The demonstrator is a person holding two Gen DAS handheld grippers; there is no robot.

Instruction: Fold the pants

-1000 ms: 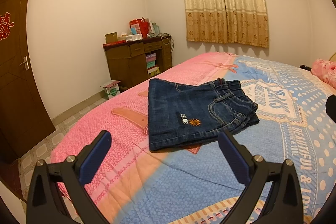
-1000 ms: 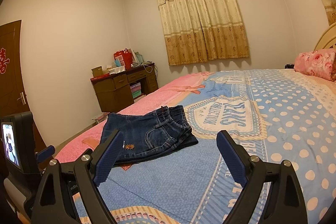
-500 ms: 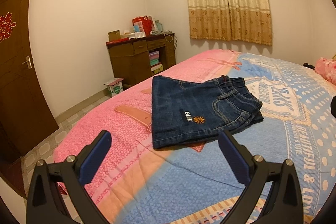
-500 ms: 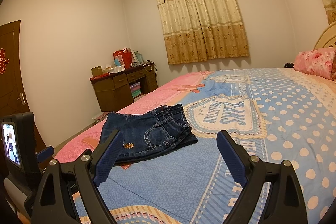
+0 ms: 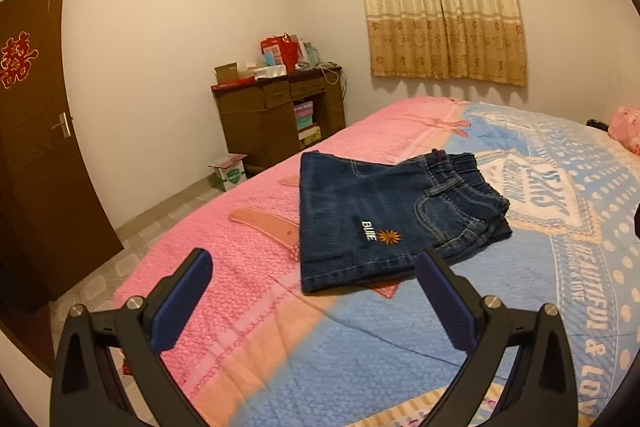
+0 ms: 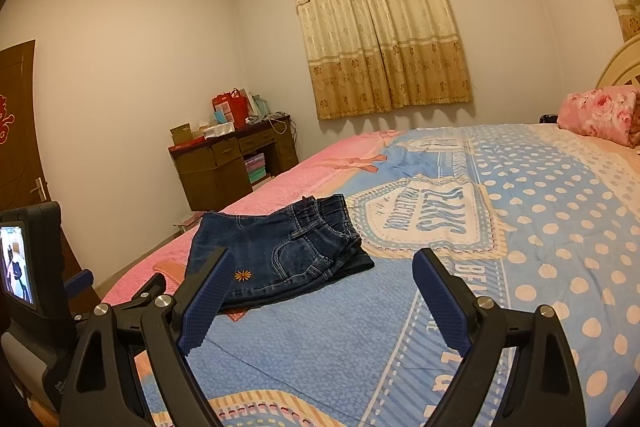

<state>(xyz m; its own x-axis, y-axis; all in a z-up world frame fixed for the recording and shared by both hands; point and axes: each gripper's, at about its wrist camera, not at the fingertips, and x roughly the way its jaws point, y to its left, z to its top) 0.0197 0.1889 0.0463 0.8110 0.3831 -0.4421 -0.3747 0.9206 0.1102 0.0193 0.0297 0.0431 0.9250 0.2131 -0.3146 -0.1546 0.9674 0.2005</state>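
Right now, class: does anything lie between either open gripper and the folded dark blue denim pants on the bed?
Nothing visible: only bare bedspread separates the left gripper and right gripper from the denim pants.

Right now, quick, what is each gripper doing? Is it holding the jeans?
Left gripper: open, holding nothing, short of the jeans.
Right gripper: open, holding nothing, jeans lie on the bed.

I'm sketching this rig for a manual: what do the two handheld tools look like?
Both look alike: the left tool and right tool have black Y-shaped frames with silver bolts and two fingers faced with dark blue textured pads. In the right wrist view, the left unit carries a small lit screen in black housing.
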